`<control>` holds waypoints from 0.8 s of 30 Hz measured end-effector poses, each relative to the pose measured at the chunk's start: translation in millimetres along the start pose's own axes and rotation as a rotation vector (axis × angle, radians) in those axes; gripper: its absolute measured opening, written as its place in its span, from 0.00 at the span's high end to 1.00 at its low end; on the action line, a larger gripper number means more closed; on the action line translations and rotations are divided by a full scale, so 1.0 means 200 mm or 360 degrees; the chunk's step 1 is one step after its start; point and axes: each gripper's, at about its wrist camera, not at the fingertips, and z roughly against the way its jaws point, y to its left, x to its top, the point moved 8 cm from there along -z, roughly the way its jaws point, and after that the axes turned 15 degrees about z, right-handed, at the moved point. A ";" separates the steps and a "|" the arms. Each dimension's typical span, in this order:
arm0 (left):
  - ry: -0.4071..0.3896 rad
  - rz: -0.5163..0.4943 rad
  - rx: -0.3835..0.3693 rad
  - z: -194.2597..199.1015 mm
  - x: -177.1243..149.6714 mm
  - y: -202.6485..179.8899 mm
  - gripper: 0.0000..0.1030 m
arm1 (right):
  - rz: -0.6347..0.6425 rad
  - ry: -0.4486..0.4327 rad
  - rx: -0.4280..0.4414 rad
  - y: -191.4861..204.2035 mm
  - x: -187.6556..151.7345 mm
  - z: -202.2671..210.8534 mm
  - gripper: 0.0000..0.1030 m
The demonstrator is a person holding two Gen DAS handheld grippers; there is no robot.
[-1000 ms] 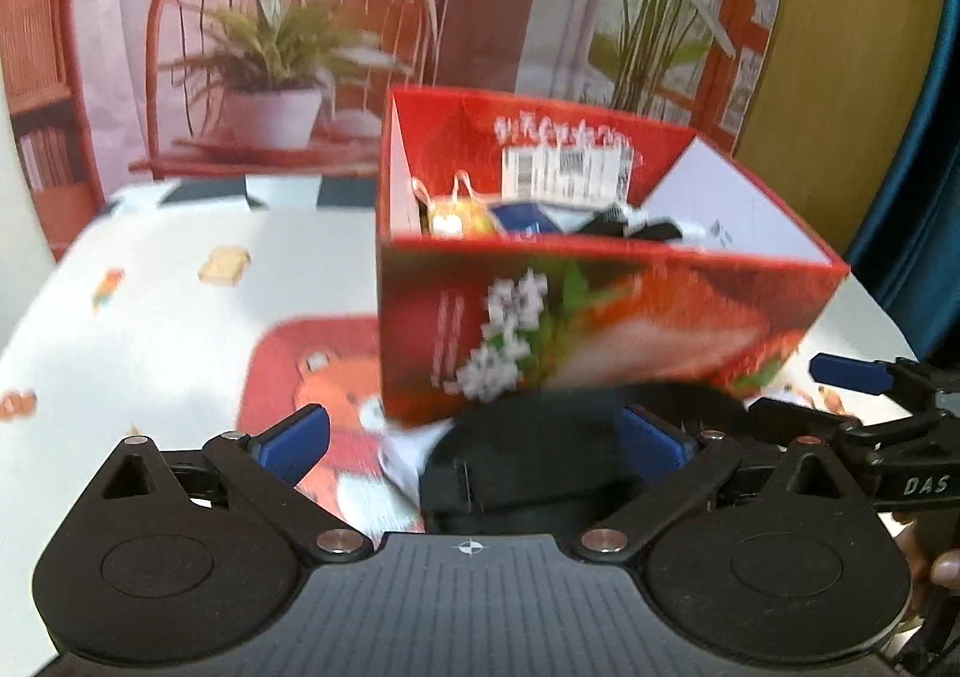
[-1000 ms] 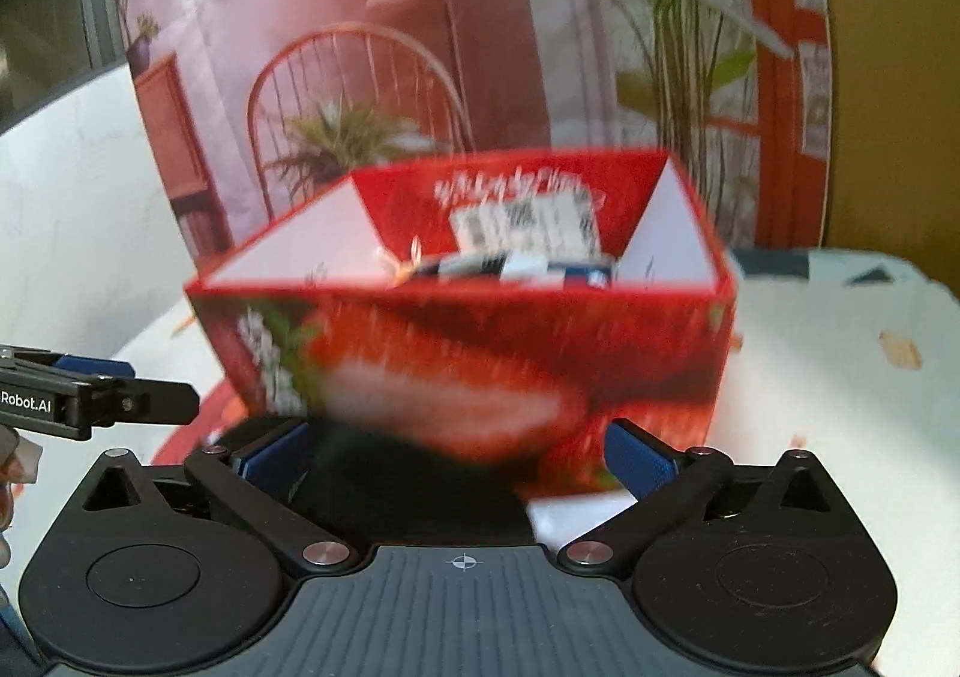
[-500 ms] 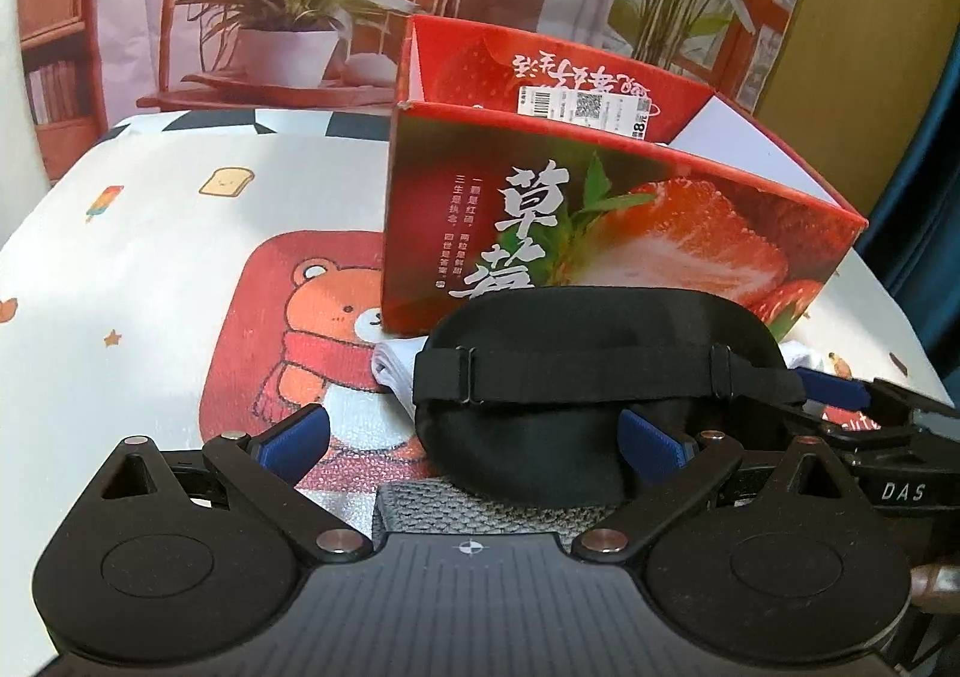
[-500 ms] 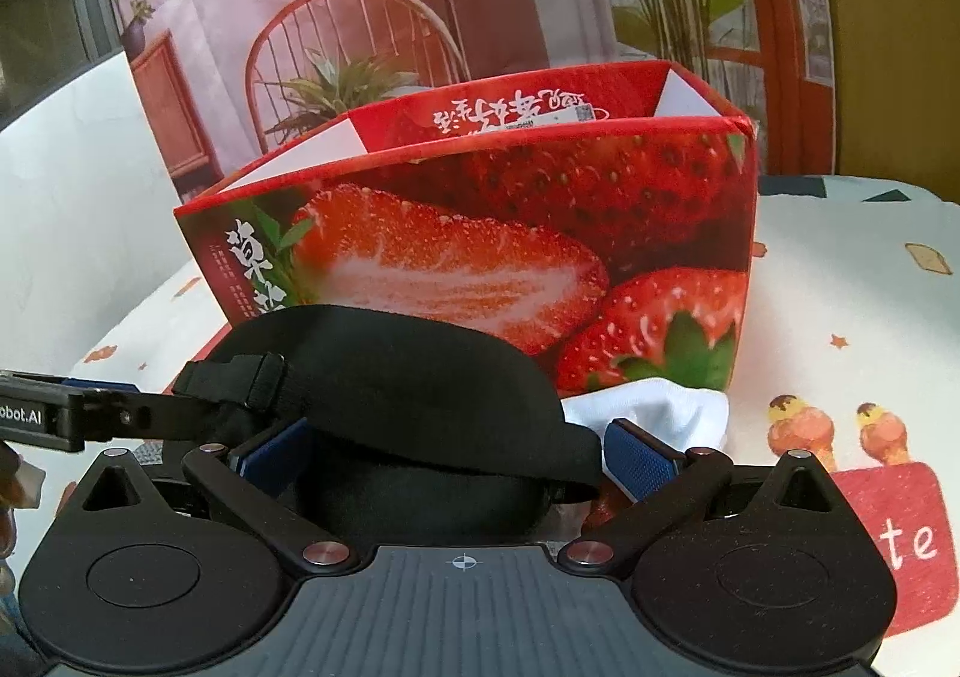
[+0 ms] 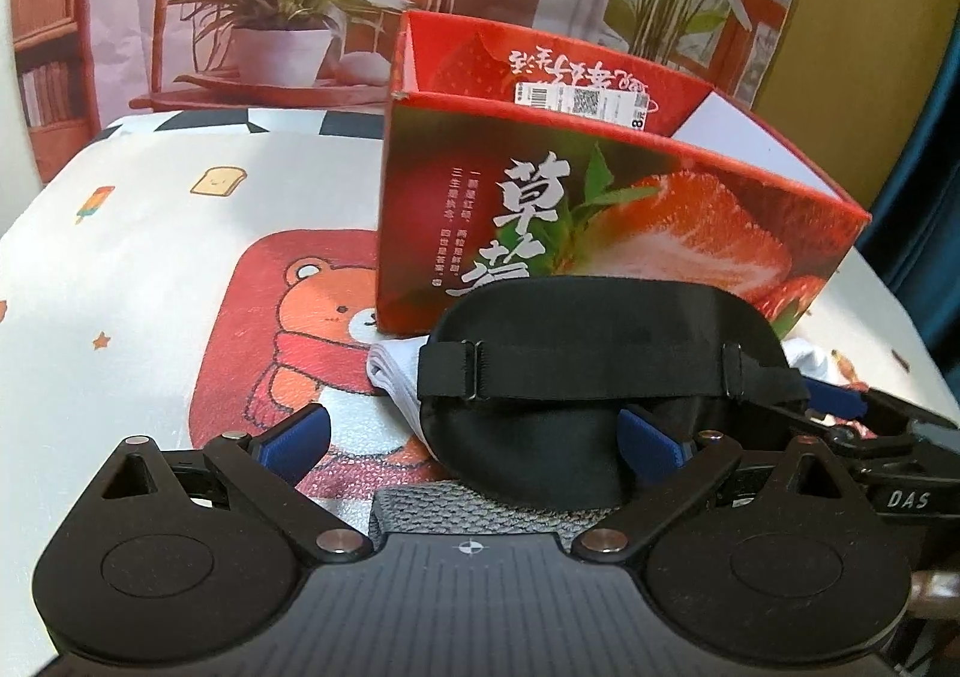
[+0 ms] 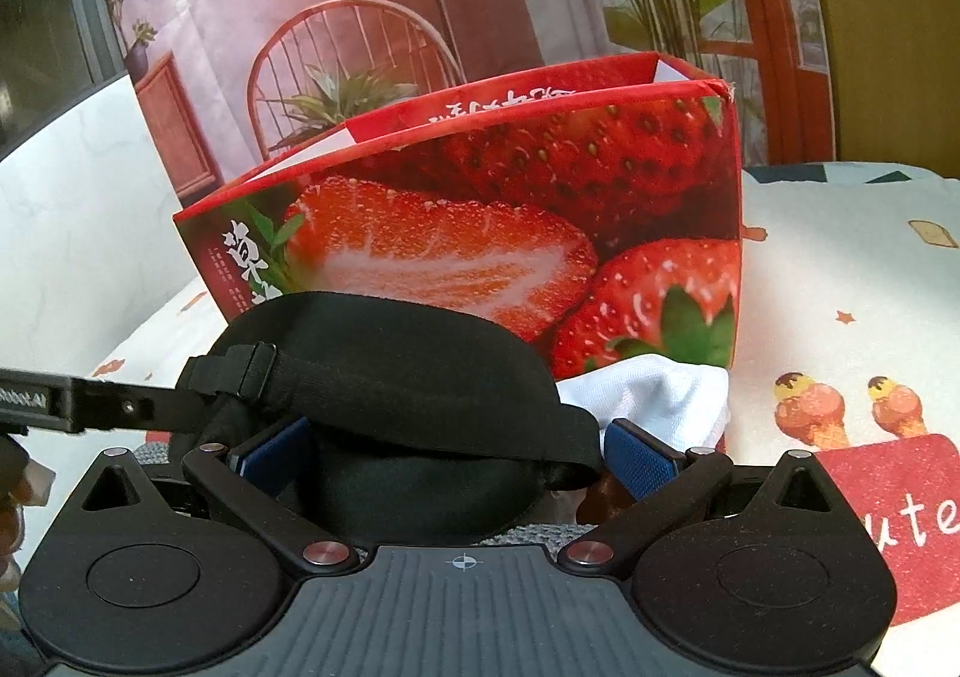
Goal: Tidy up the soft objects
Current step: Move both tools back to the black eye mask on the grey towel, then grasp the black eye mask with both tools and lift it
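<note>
Both views dropped from box-top level to tabletop (image 5: pixel 150 281). Left hand-held gripper (image 5: pixel 474 437) and right hand-held gripper (image 6: pixel 456 452) both wide around mask (image 5: pixel 600 353) before box (image 5: pixel 600 209); grasp next.

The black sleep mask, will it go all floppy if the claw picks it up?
Probably yes. The black padded fabric sleep mask already bulges over the white folded cloth, so it likely droops. Its elastic strap may dangle and snag. It looks light.
</note>
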 end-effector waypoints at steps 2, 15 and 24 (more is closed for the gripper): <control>0.0001 -0.0012 0.0002 -0.01 0.00 0.00 0.01 | 0.0000 0.0006 -0.0003 0.00 0.00 0.00 0.00; 0.0032 0.0032 0.0022 -0.05 -0.04 0.05 0.01 | -0.0045 0.0063 -0.0165 -0.07 0.04 -0.01 0.01; 0.0006 0.0016 0.0040 -0.04 -0.03 0.03 0.01 | 0.0053 0.0047 -0.0168 -0.01 0.08 0.00 0.01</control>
